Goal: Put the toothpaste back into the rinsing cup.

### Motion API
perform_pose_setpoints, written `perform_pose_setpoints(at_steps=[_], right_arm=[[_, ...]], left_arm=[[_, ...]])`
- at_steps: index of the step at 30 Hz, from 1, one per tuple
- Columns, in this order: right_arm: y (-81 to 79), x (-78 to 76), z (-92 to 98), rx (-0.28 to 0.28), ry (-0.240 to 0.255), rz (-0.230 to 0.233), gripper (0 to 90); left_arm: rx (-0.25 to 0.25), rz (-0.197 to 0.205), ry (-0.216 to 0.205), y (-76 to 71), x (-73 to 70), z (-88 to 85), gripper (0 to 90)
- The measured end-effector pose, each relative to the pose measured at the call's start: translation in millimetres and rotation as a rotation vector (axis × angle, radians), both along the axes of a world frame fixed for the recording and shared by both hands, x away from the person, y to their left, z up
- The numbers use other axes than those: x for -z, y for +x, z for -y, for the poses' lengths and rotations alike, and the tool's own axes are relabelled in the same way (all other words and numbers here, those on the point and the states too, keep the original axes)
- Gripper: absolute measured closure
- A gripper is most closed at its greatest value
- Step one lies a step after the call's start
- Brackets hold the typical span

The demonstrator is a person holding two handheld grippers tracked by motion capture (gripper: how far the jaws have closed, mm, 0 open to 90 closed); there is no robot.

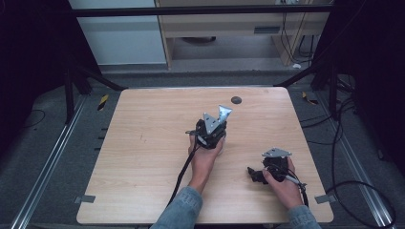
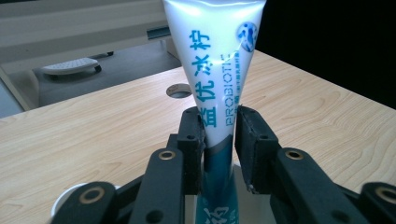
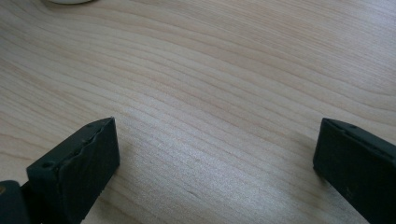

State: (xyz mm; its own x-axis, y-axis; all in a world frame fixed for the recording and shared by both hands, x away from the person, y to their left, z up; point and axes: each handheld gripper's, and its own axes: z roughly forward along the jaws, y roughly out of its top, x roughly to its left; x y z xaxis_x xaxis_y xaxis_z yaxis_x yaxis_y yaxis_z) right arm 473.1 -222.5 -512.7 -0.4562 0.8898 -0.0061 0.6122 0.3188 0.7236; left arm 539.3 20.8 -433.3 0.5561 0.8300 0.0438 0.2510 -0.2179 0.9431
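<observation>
A white toothpaste tube [image 2: 217,56] with blue characters and the word PROBIOTIC stands upright, crimped end up, its teal lower part going down behind the jaws. My left gripper [image 2: 219,123] is shut on its middle. In the high view the left gripper [image 1: 210,129] sits at the table's centre with the tube [image 1: 224,113] sticking out above it. Just under it shows a white round cup [image 2: 65,203], [image 1: 221,147]; whether the tube rests in it I cannot tell. My right gripper [image 1: 250,172] lies low at the front right, pointing left. Its jaws stand wide apart over bare wood, right gripper [image 3: 215,144] holding nothing.
The wooden table [image 1: 143,143] has a dark round cable hole [image 1: 236,100], [image 2: 179,90] near its far edge. The white cup's rim [image 3: 70,1] peeks in at the top of the right gripper view. Cables trail on the floor at the right.
</observation>
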Motion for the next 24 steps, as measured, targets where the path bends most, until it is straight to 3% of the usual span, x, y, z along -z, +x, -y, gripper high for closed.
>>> perform_pose_setpoints(at_steps=[12,24], right_arm=[[0.0,0.0,-0.1,0.0,0.001,0.0,0.6],[0.0,0.0,-0.1,0.0,0.001,0.0,0.6]], left_arm=[[-0.018,0.002,-0.001,-1.8,-1.8,-3.7,62.2],[-0.038,-0.014,0.009,-2.5,-2.8,-12.9,59.8]])
